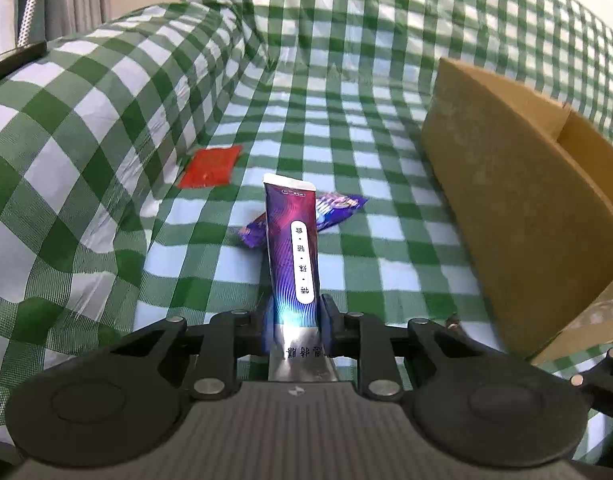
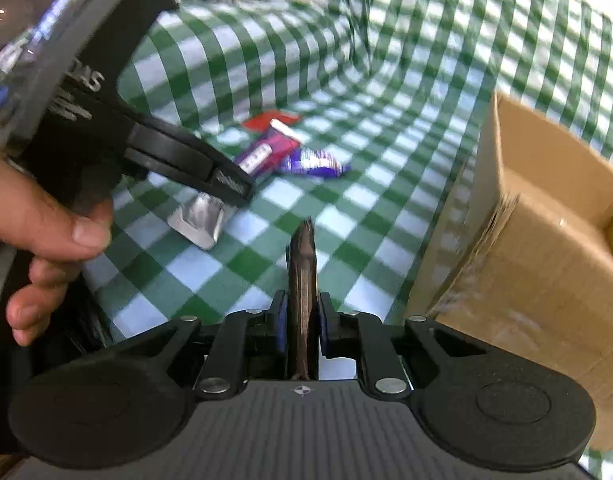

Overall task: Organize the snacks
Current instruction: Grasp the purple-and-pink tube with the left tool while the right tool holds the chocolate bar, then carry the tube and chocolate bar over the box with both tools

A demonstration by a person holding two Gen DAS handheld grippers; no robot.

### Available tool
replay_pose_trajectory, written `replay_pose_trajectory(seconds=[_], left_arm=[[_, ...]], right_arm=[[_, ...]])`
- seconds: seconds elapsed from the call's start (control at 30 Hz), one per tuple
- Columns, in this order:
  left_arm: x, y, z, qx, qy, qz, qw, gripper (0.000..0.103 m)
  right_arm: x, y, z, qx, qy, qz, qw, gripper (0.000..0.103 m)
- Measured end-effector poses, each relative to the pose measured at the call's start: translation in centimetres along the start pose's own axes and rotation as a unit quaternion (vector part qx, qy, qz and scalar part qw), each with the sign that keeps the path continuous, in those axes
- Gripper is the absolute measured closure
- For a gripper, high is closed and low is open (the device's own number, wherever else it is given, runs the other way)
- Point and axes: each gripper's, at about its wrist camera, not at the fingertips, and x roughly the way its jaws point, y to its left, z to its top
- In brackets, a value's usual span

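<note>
Clamping a long purple packet (image 1: 292, 240) between its two pads, the left claw (image 1: 294, 320) holds it standing straight out ahead of the camera, silver sealed end nearest the claw. A white oval label runs along the packet with Chinese characters, seen upside down; more characters are printed on the silver part, too distorted to read with certainty.

Just beyond the held packet's far end, a second purple wrapper (image 1: 334, 210) lies flat on the green-and-white checked cloth (image 1: 106, 120). Farther out and to the left of the claw rests a flat red sachet (image 1: 211, 166), apart from the purple wrapper. To the right of the claw stands a cardboard box (image 1: 518, 208), its open top facing up.

The right claw (image 2: 302, 320) is closed on a thin dark brown packet (image 2: 302, 276) seen edge-on, pointing forward; no writing on it is legible. Ahead and left of it the left claw (image 2: 226, 186) appears from the side, held in a bare hand (image 2: 46, 220), with the purple packet (image 2: 262, 156) and its silver end sticking out both sides of the grip. White lettering on that claw's body is blurred and only partly visible. The box (image 2: 546, 240) sits close on the right, one corner covered in clear tape.
</note>
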Motion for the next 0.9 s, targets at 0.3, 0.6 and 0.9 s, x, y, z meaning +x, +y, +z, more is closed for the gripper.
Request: replay_pose_trajectory(seconds=[0.3,0.6,0.9], left_arm=[[-2.4,0.0,0.5,-0.002,-0.044,-0.021,0.9988,0.078],[-2.4,0.5,0.6,-0.012,-0.038,-0.02,0.999,0.078],[-2.2,0.2,0.5,-0.015,-0.034,-0.024,0.999,0.078]], right_arm=[[-2.9,-1.1,1.1,0.021,-0.065,-0.009,0.998,0.102],[-2.3,-1.0,0.9,0.019,-0.054,-0.009,0.998,0.103],[0.3,0.7,-0.4,-0.022,0.03,-0.06,0.997,0.057]])
